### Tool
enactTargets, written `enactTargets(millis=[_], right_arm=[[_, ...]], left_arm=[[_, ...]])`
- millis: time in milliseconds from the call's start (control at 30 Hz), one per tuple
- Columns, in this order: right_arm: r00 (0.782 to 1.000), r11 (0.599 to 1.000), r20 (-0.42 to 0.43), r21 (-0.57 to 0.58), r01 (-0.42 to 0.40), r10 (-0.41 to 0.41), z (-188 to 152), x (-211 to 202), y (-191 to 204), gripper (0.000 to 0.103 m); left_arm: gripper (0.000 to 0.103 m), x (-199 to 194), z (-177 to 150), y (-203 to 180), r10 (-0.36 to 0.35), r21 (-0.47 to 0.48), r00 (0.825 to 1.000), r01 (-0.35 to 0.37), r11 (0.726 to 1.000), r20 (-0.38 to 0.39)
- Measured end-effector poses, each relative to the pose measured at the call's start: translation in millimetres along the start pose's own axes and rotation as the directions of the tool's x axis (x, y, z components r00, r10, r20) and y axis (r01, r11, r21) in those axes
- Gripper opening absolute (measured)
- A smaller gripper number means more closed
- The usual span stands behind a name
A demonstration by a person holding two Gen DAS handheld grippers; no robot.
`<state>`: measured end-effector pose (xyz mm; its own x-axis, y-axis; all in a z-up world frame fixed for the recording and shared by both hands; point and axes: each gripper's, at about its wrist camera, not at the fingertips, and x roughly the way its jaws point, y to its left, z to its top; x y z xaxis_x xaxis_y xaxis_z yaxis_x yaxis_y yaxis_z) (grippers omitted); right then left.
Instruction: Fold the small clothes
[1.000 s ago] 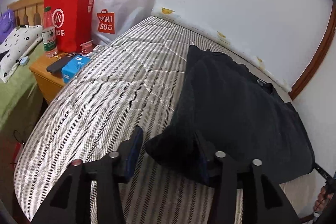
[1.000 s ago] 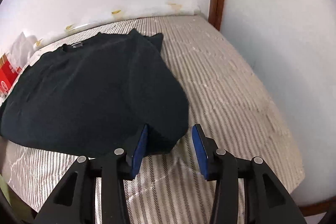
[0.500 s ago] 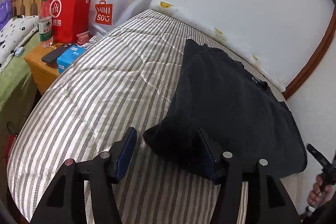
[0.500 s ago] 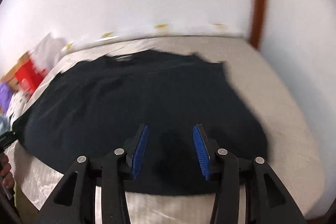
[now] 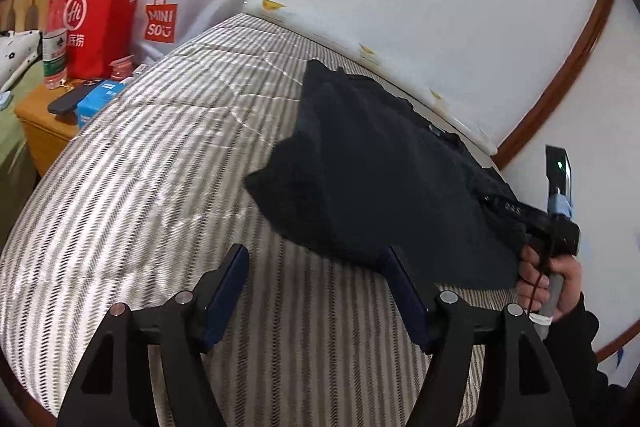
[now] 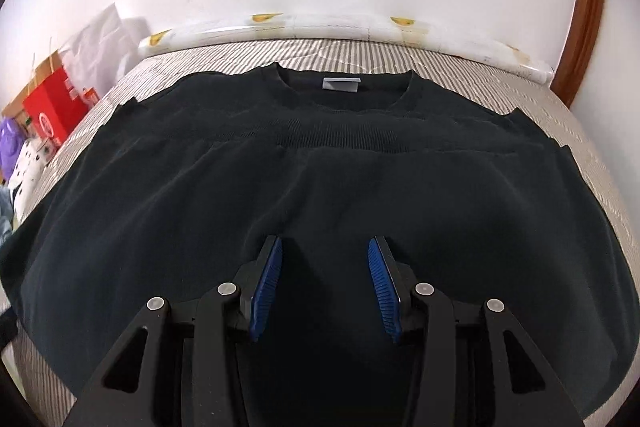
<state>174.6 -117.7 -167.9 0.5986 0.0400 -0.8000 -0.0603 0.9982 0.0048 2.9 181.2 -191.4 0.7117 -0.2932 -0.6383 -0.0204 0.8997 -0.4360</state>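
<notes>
Over the bed (image 5: 140, 187), both tools, left (image 5: 316, 291) and right (image 6: 325, 283), are now released and withdrawn; the sweater (image 6: 320, 187) is left part-folded.

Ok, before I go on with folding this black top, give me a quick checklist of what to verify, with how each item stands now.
1. Left hand-held gripper open and holding nothing: ok, it sits over bare striped bedding beside the top's near edge.
2. Right hand-held gripper open and holding nothing: ok, it hangs over the middle of the black top.
3. Top face up with collar and label toward the wall: ok.
4. Lower hem already folded up across the chest: ok, a ribbed band lies below the collar.
5. Both sleeves tucked in: cannot tell, the fabric is too dark.
6. Room on the bedding beside the top: ok.
</notes>
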Motion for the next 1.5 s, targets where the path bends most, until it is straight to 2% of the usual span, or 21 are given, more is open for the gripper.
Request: enactTargets(millis=[233,400,467,500,667,733,800,833,1033,1233,1333,1500], right_arm=[[1.000,0.995,0.005,-0.097,0.002,-0.002,-26,-18,1,0.045],[0.998,0.984,0.041,-0.173,-0.032,0.040,-64,-49,-3,0.045],[0.997,0.980,0.057,-0.194,-0.041,0.053,-75,-62,-4,0.045],[0.996,0.978,0.057,-0.201,-0.054,0.067,-81,-69,-5,0.045],[0.989,0.970,0.027,-0.199,-0.136,0.144,-102,-92,-17,0.045],[0.986,0.972,0.030,-0.176,-0.158,0.165,-106,-100,-26,0.045],[0.983,0.975,0.043,-0.145,-0.168,0.176,-109,-109,-36,0.045],[0.983,0.977,0.050,-0.132,-0.170,0.177,-110,-113,-41,0.045],[0.986,0.989,0.084,-0.063,-0.136,0.141,-106,-125,-70,0.045],[0.985,0.987,0.114,0.082,-0.138,0.129,-92,-135,-106,0.045],[0.983,0.980,0.134,0.135,-0.146,0.127,-85,-145,-121,0.045],[0.985,0.977,0.155,0.190,-0.101,0.071,-76,-155,-150,0.045]], left_arm=[[0.066,15,9,-10,-0.002,-0.064,1.000,0.003,0.998,0.015],[0.065,28,19,-20,0.065,-0.076,0.998,-0.063,0.995,0.020],[0.061,31,21,-24,0.105,-0.067,0.994,-0.104,0.992,0.011],[0.056,32,22,-25,0.124,-0.077,0.992,-0.124,0.989,0.005],[0.044,31,25,-22,0.151,-0.134,0.989,-0.148,0.980,0.009],[0.033,30,26,-22,0.170,-0.136,0.985,-0.167,0.977,0.015],[0.021,26,27,-27,0.191,-0.115,0.981,-0.186,0.976,0.033],[0.018,25,28,-30,0.196,-0.103,0.980,-0.191,0.976,0.044],[0.013,11,43,-65,0.188,0.004,0.976,-0.189,0.982,0.108],[0.012,8,62,-124,0.125,0.115,0.978,-0.146,0.983,0.169],[0.012,11,70,-164,0.065,0.183,0.982,-0.098,0.978,0.179],[0.011,24,68,-235,-0.029,0.321,0.989,-0.020,0.947,0.145]])
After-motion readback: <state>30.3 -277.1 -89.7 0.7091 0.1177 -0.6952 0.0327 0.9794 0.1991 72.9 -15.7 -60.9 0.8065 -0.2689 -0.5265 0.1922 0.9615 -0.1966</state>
